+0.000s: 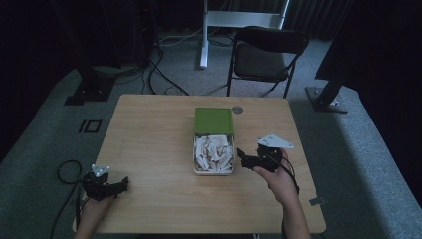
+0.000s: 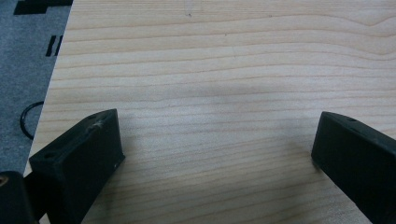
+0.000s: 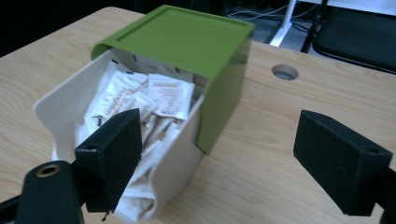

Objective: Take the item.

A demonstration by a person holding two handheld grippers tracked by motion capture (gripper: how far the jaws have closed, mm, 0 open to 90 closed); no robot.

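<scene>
A white box [image 1: 195,158] stands at the middle of the wooden table [image 1: 154,144], its green lid [image 1: 213,121] slid back over the far half. White paper sachets [image 1: 214,152] fill the uncovered part. My right gripper [image 1: 241,158], held in a hand, sits just right of the box, pointing at it, open. In the right gripper view the box wall [image 3: 60,100], the lid [image 3: 182,37] and the sachets [image 3: 159,98] lie close ahead of the right gripper [image 3: 219,128], its left jaw in front of the box. My left gripper [image 1: 124,183] rests open at the near left corner; in its own view the left gripper [image 2: 217,135] frames bare wood.
A round cable hole [image 1: 237,109] sits in the table just beyond the lid, seen also as a hole [image 3: 285,72] in the right gripper view. A black folding chair [image 1: 266,55] stands behind the table. A cable loop [image 1: 67,172] lies on the grey carpet at the left.
</scene>
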